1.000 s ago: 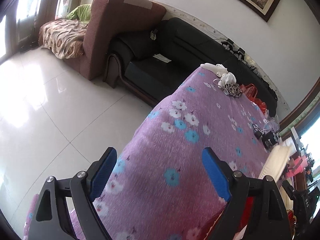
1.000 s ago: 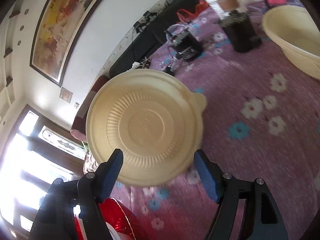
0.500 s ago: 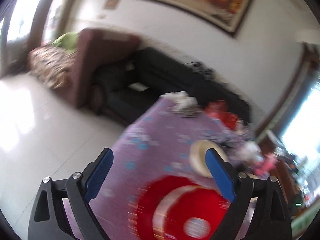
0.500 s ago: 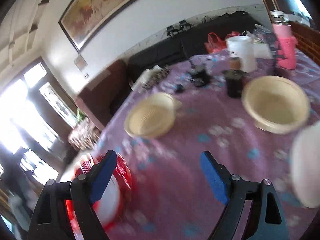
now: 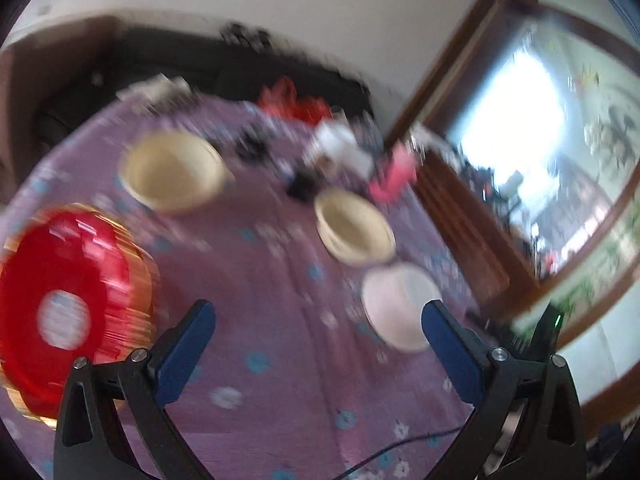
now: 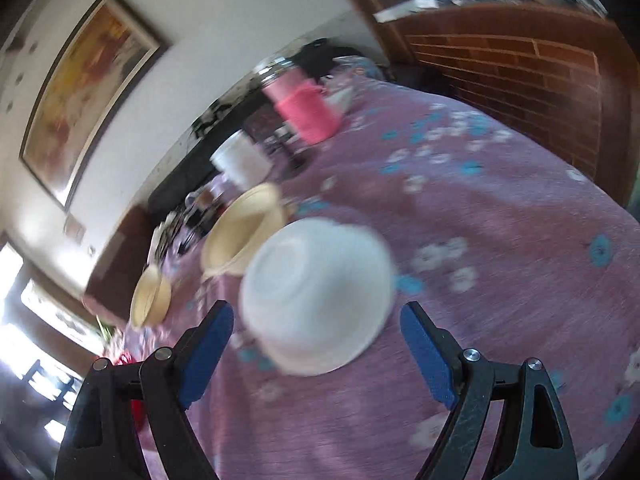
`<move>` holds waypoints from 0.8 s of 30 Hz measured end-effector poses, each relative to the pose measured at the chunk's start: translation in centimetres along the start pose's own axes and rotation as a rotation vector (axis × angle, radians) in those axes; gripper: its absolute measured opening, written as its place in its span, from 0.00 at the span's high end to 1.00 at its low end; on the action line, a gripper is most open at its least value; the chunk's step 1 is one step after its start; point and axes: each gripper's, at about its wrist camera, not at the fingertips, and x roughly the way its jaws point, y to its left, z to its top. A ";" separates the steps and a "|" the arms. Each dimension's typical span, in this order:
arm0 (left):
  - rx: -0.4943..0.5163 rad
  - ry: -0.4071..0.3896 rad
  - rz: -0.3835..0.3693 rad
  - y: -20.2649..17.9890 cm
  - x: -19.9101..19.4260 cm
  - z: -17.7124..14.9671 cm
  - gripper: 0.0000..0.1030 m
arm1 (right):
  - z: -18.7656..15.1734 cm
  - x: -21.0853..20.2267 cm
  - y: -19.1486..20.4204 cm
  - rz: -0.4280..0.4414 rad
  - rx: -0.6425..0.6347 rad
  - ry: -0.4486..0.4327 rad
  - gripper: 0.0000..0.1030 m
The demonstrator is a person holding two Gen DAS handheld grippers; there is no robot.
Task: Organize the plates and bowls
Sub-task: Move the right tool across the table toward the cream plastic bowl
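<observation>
Both views are blurred by motion. In the left wrist view, a red plate (image 5: 60, 296) lies at the left on the purple flowered tablecloth (image 5: 280, 360). Two cream bowls (image 5: 174, 172) (image 5: 354, 232) and a white bowl (image 5: 400, 306) sit further out. My left gripper (image 5: 320, 352) is open and empty above the cloth. In the right wrist view, the white bowl (image 6: 320, 292) sits just ahead between my open right gripper's (image 6: 316, 356) fingers, apart from them. The cream bowls (image 6: 244, 228) (image 6: 150, 296) lie beyond it to the left.
A pink flask (image 6: 308, 108), a white tub (image 6: 240, 160) and dark clutter (image 5: 300, 184) stand at the table's far side. A red bag (image 5: 292, 100) and black sofa (image 5: 200, 64) lie behind. A brick-patterned wall (image 6: 520, 72) borders the right. A black cable (image 5: 400, 448) crosses the near cloth.
Both grippers have swung to the right across the table. The left view went from the sofa and table edge to the bowls. The right view moved from the cream bowl to the white bowl.
</observation>
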 end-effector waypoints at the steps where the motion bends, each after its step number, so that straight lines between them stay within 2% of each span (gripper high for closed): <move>1: 0.009 0.016 0.005 -0.6 0.8 -0.5 0.00 | 0.5 0.2 -0.6 0.003 0.014 0.002 0.14; 4: 0.050 0.051 0.061 -2.5 4.2 -1.6 0.00 | 1.4 1.3 -2.5 0.064 0.085 0.048 0.14; 7: 0.065 0.084 0.073 -3.5 6.6 -2.2 0.01 | 1.5 2.9 -3.8 0.116 0.167 0.109 0.14; 10: 0.081 0.123 0.053 -4.5 9.1 -2.1 0.01 | 1.7 4.6 -4.7 0.158 0.226 0.170 0.14; 14: 0.104 0.122 0.037 -5.9 11.6 -1.4 0.01 | 2.0 5.7 -4.7 0.183 0.244 0.174 0.14; 20: 0.026 0.219 -0.029 -5.7 18.1 -0.6 0.01 | 2.7 7.7 -3.3 0.255 0.255 0.223 0.14; 22: 0.012 0.233 -0.030 -5.5 19.4 -0.5 0.01 | 2.8 8.4 -2.5 0.280 0.237 0.258 0.14; 24: -0.027 0.234 -0.084 -4.8 20.1 -0.6 0.01 | 2.9 8.9 -2.1 0.292 0.232 0.272 0.11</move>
